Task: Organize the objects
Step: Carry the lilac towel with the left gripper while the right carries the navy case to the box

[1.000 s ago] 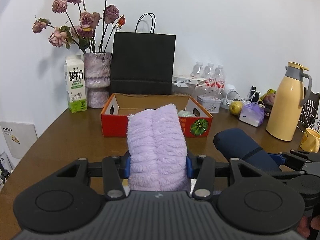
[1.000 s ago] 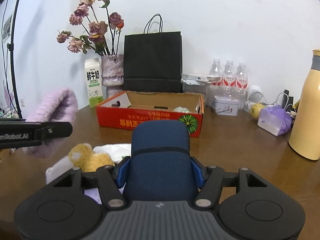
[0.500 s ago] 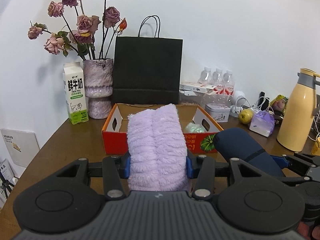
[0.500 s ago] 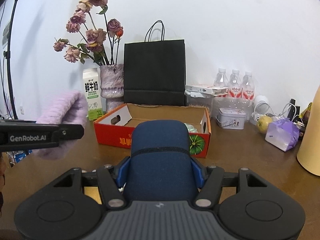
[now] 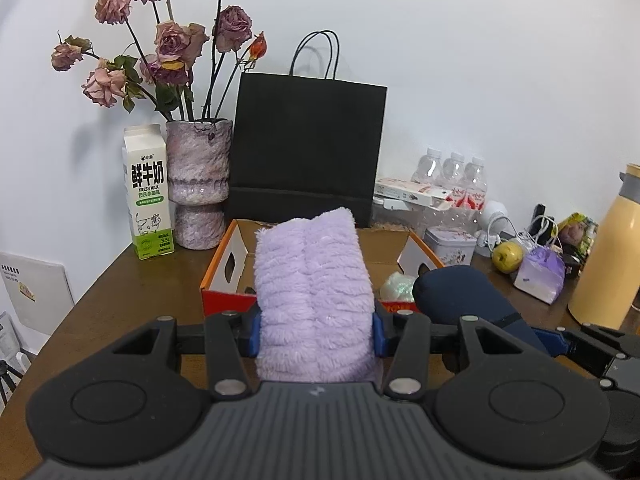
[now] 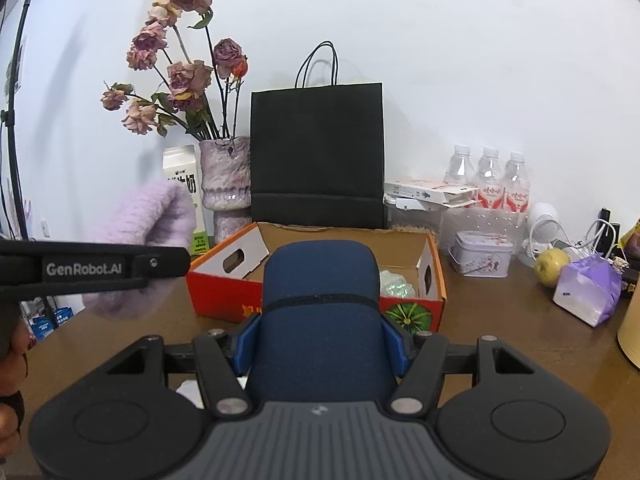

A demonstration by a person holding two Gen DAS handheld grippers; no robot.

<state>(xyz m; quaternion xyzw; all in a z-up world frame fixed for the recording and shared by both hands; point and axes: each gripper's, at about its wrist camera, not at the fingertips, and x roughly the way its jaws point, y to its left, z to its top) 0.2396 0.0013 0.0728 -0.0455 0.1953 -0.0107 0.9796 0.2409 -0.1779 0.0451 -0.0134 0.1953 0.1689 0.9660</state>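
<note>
My left gripper point(image 5: 316, 330) is shut on a fluffy purple rolled towel point(image 5: 312, 280) and holds it just in front of an open orange cardboard box point(image 5: 224, 276). My right gripper point(image 6: 322, 344) is shut on a navy blue rolled cloth point(image 6: 320, 304), also held before the box point(image 6: 224, 300). The navy cloth also shows in the left wrist view point(image 5: 464, 300), to the right of the towel. The towel shows at the left of the right wrist view point(image 6: 148, 236). A pale green bundle point(image 6: 394, 284) lies inside the box at its right end.
Behind the box stand a black paper bag point(image 5: 308, 152), a vase of dried roses point(image 5: 198, 184) and a milk carton point(image 5: 148, 192). To the right are water bottles point(image 6: 488, 180), a tin point(image 6: 482, 254), an apple point(image 6: 552, 266), a purple pack point(image 6: 588, 292) and a yellow thermos point(image 5: 608, 256).
Both grippers have moved forward toward the box with their cloths still held. The box looks closer and larger, and the items on the near table have dropped out of view.
</note>
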